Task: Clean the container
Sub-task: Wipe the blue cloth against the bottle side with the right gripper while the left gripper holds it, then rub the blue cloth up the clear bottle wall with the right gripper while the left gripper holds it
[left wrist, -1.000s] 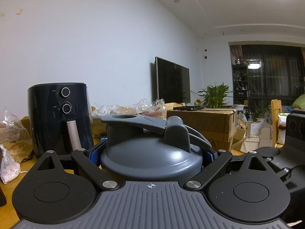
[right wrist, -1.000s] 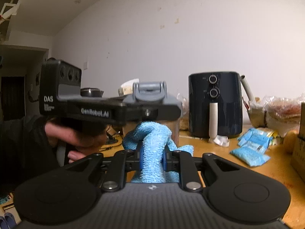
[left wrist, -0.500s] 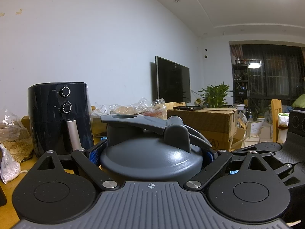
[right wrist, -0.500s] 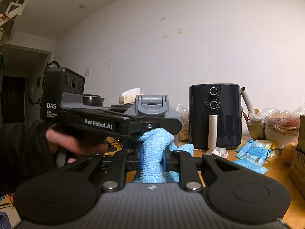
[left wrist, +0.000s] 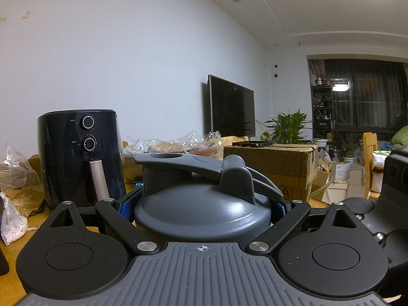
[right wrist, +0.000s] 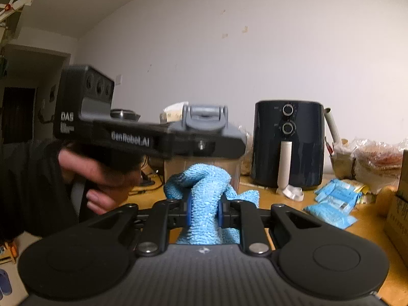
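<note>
Two tongs, left (left wrist: 202, 210) clamping container (left wrist: 202, 214), right (right wrist: 203, 210) pinching cloth (right wrist: 204, 199)

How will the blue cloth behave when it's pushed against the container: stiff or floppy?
Likely floppy: the cloth bulges and folds over above the right gripper, with a corner drooping sideways. Its looped terry surface suggests it will grip rather than slide. It probably weighs little, so against the container it should mould to the wall.

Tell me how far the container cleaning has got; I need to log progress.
Done: left tongs clamp the container's grey lid; right tongs grip the blue cloth.
In hand: cloth pressed against the clear container wall.
Left: wiping the rest; cleanliness can't be judged.
</note>
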Tool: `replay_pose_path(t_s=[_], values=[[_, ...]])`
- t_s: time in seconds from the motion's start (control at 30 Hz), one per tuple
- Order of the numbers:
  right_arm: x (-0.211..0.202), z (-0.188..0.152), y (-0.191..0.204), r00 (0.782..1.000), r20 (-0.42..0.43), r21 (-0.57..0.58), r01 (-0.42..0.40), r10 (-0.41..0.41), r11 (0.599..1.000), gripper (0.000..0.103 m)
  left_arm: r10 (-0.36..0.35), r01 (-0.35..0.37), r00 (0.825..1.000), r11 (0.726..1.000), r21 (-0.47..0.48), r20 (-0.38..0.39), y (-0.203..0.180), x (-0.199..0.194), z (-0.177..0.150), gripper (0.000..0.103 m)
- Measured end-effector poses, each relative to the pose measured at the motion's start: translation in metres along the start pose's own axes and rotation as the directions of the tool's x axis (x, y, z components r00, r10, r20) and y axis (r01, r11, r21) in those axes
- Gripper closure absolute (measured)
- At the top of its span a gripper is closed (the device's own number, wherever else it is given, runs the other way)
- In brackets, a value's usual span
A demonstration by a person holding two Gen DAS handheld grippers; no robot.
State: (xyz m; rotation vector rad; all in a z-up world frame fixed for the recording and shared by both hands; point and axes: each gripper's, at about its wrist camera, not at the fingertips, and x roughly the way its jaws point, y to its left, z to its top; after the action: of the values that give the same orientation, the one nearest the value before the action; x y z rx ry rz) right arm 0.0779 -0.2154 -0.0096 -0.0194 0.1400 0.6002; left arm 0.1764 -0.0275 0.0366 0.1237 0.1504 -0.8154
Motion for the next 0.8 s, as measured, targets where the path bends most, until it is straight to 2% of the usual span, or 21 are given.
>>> replay_pose_path(t_s=[0.43,0.8], values=[[0.016,-0.025,-0.002,0.988,-0.154,-0.013,-0.034,0.032,0.999,0.091,0.002,-0.002,1.000,1.000,0.000,-0.002,-0.001,-0.001,0.000,0.008],[0.035,-0.046,-0.006,0.959,-0.279,0.000,-0.057,0.054,0.998,0.088,0.006,-0.006,1.000,1.000,0.000,-0.003,-0.002,0.000,0.000,0.008]])
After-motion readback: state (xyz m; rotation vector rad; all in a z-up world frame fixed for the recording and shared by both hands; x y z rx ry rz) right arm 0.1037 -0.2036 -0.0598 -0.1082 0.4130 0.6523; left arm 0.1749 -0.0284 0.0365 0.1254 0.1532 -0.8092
